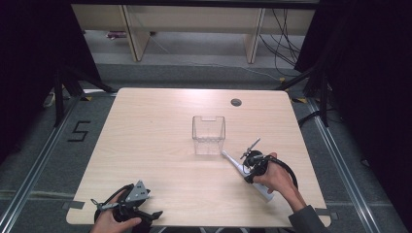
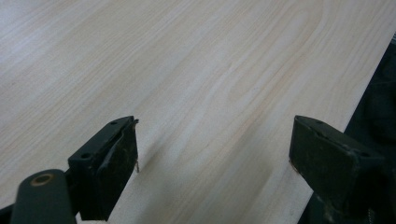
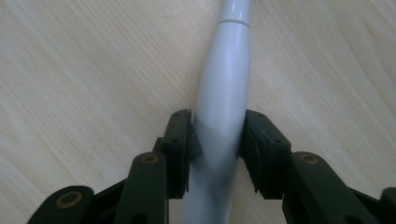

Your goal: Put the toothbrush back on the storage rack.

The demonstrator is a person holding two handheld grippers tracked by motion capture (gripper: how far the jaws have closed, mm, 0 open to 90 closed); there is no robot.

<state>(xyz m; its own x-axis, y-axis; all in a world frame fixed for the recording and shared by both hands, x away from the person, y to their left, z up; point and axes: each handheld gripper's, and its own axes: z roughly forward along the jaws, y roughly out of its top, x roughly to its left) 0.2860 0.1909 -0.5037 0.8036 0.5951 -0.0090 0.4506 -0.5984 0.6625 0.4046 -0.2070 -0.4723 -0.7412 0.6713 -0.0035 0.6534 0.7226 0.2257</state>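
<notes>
White electric toothbrush (image 1: 247, 176) lies on desk (image 1: 160, 145), five o'clock of clear bin (image 1: 209, 135). My right hand-held gripper (image 3: 218, 140) clamps its handle; left hand-held gripper (image 2: 212, 154) wide, idle. Grasp step; next I judge lift, carry to bin.

One tabletop (image 1: 160, 145) carries one clear bin (image 1: 209, 134), at the middle, and one white toothbrush (image 1: 232, 162), just right of and nearer than the bin. Two hand-held grippers are at work: the left hand-held gripper (image 1: 145, 213) at the near left edge, the right hand-held gripper (image 1: 248, 170) at the near right, on the toothbrush. One round hole (image 1: 236, 102) sits in the far right part of the tabletop. One floor mark, a 5 (image 1: 79, 131), lies left.
</notes>
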